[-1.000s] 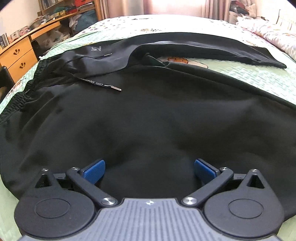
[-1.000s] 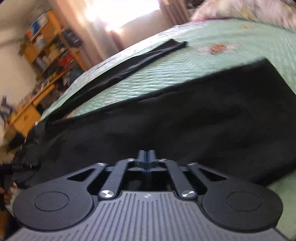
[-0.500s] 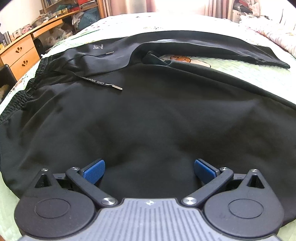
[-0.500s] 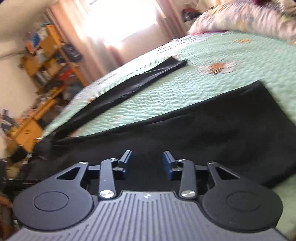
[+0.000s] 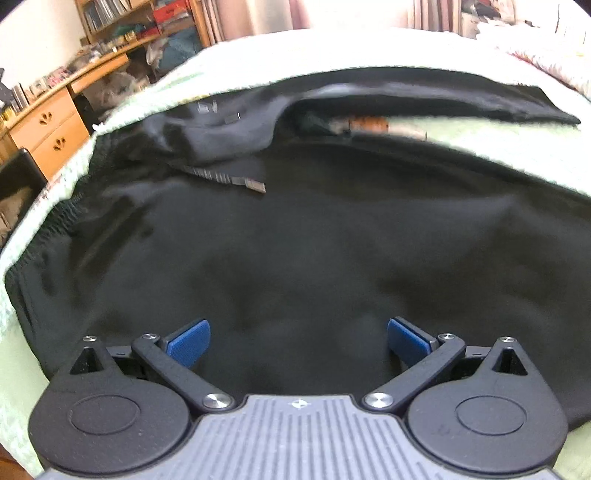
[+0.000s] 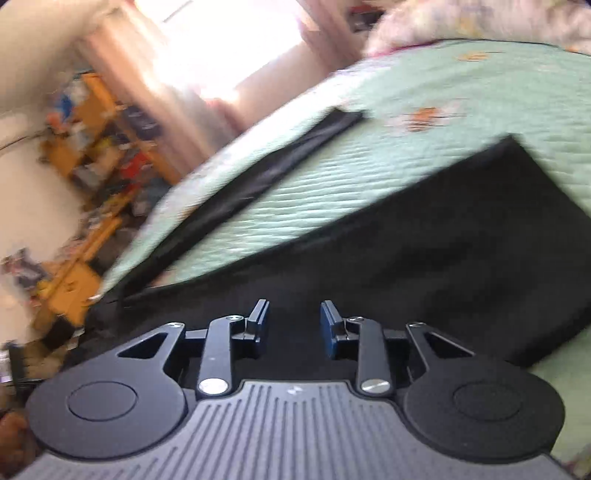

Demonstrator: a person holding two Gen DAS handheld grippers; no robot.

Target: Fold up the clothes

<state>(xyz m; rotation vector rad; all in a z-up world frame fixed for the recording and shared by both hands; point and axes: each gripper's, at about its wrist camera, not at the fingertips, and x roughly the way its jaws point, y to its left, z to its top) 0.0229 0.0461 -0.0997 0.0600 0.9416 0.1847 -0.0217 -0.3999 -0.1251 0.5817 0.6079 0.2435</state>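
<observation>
Black sweatpants [image 5: 295, 229] lie spread on a pale green quilted bed [image 5: 517, 147], waistband [image 5: 55, 221] at the left, a drawstring tip [image 5: 251, 184] on top. One leg [image 5: 424, 96] runs along the far side. My left gripper [image 5: 298, 338] is wide open, empty, over the near fabric. In the right wrist view the near leg [image 6: 443, 240] ends in a cuff corner at the right, and the far leg [image 6: 258, 177] crosses the quilt [image 6: 369, 177]. My right gripper [image 6: 294, 323] is open and empty above the near leg.
A wooden desk with drawers [image 5: 48, 129] and cluttered shelves [image 5: 122, 22] stand left of the bed. Pillows or bedding [image 5: 546, 59] lie at the far right. A bright curtained window [image 6: 221, 48] is behind the bed.
My right gripper has opened from shut and stays over the near leg, its view tilting. My left gripper stays open; its view has shifted and blurred as it moves.
</observation>
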